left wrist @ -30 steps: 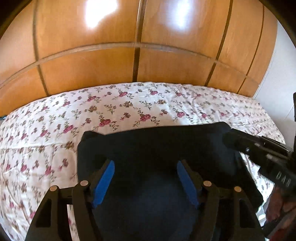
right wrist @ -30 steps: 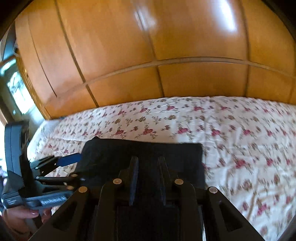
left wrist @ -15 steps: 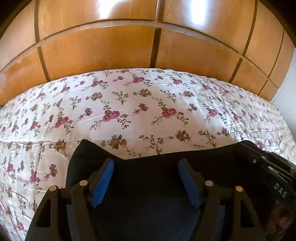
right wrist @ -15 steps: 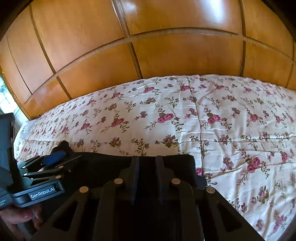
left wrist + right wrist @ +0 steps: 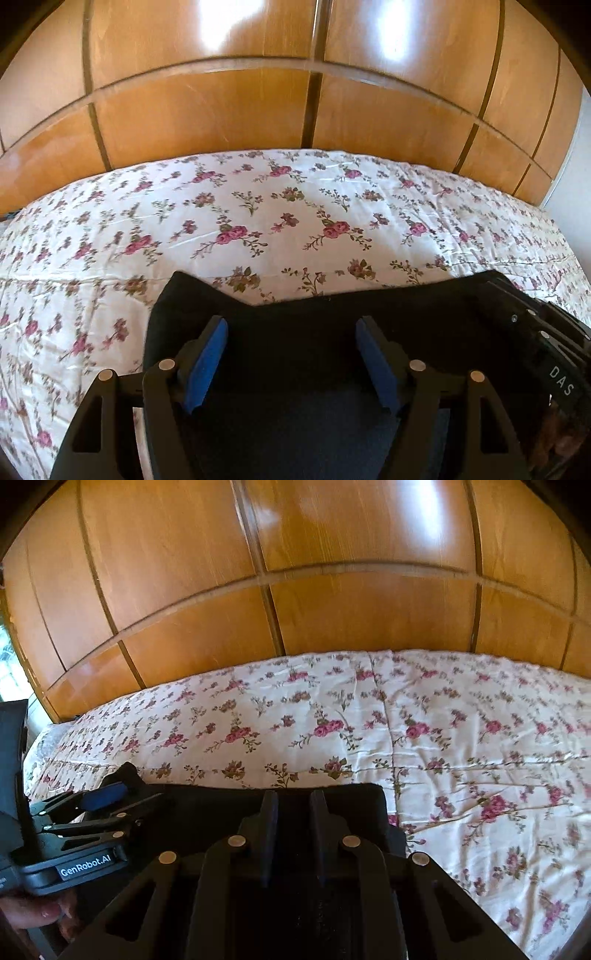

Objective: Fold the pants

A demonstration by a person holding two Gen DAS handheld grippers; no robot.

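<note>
The dark navy pants (image 5: pixel 295 332) lie folded on the floral bedspread (image 5: pixel 258 221), at the near edge of the bed; they also show in the right wrist view (image 5: pixel 221 812). My left gripper (image 5: pixel 291 328) is open, its blue pads (image 5: pixel 207 358) spread wide just above the cloth, holding nothing. My right gripper (image 5: pixel 291 801) has its fingers close together over the pants' right end; whether cloth is pinched between them is not visible. The left gripper (image 5: pixel 107 797) shows at the left of the right wrist view, and the right gripper's body (image 5: pixel 535 350) at the right of the left wrist view.
The bedspread (image 5: pixel 443 738) stretches away behind and to both sides of the pants. A tall wooden wardrobe (image 5: pixel 295 92) stands right behind the bed. A white wall (image 5: pixel 576 177) is at the far right, a bright window (image 5: pixel 7 664) at the far left.
Both views have pulled back toward the near edge of the bed, so less of the pants shows. The left gripper stays open and the right fingers stay close together.
</note>
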